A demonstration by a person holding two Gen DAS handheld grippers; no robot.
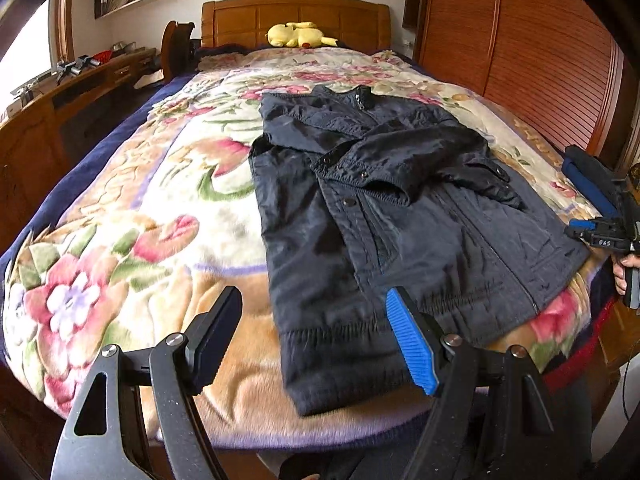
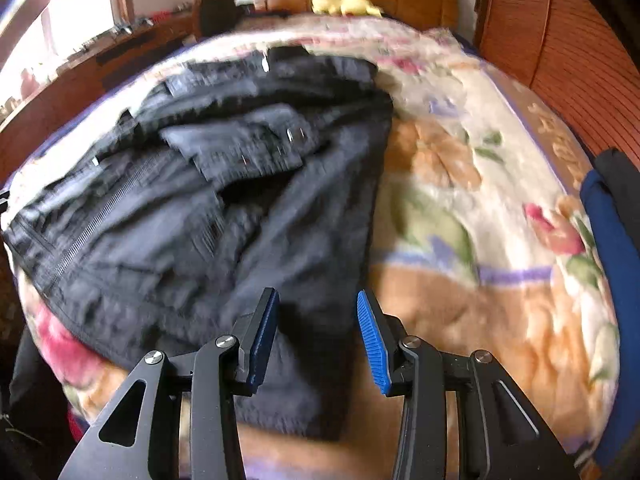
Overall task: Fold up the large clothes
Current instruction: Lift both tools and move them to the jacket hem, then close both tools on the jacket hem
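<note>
A dark navy jacket (image 1: 384, 216) lies front up on the floral blanket (image 1: 160, 208), collar toward the headboard, both sleeves folded across its chest. My left gripper (image 1: 316, 336) is open and empty, just above the jacket's bottom left hem. My right gripper (image 2: 318, 336) is open and empty over the jacket's (image 2: 224, 208) lower right hem corner. The right wrist view is motion-blurred. The right gripper also shows at the right edge of the left wrist view (image 1: 600, 228), beside the jacket's right side.
A yellow plush toy (image 1: 298, 35) lies by the wooden headboard (image 1: 296, 16). A wooden desk (image 1: 60, 92) runs along the left of the bed. A slatted wooden wardrobe (image 1: 532, 40) stands on the right. A blue and black cloth (image 2: 616, 248) lies at the bed's right edge.
</note>
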